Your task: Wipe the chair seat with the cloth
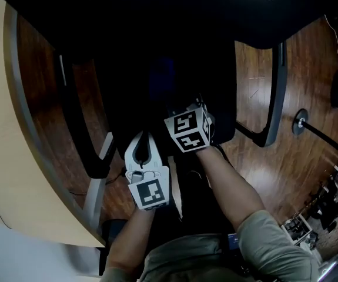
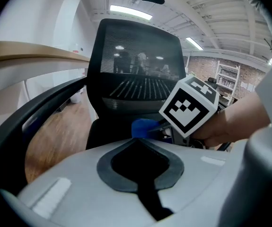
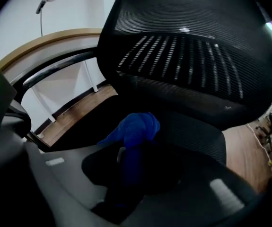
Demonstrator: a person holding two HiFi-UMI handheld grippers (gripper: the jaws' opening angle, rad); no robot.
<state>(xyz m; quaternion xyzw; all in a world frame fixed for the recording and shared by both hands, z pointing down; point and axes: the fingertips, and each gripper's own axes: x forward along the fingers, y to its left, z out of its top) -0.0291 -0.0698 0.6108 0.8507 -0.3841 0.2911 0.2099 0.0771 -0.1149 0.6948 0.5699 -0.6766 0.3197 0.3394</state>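
Note:
The black chair seat [image 1: 133, 87] lies below me, very dark in the head view. A blue cloth [image 3: 136, 126] is bunched between the jaws of my right gripper [image 3: 128, 150], which is shut on it and holds it just above the seat in front of the mesh backrest [image 3: 192, 56]. In the left gripper view the cloth [image 2: 144, 126] pokes out past the right gripper's marker cube [image 2: 190, 108]. My left gripper [image 1: 143, 137] hovers over the seat's front left part, just left of and behind the right one, its jaws shut with nothing between them.
Black armrests stand on both sides of the seat, one on the left [image 1: 80, 128] and one on the right [image 1: 277, 93]. A light curved desk [image 1: 10, 157] runs close along the left. Wooden floor [image 1: 298, 169] and a stand's base [image 1: 300, 122] lie to the right.

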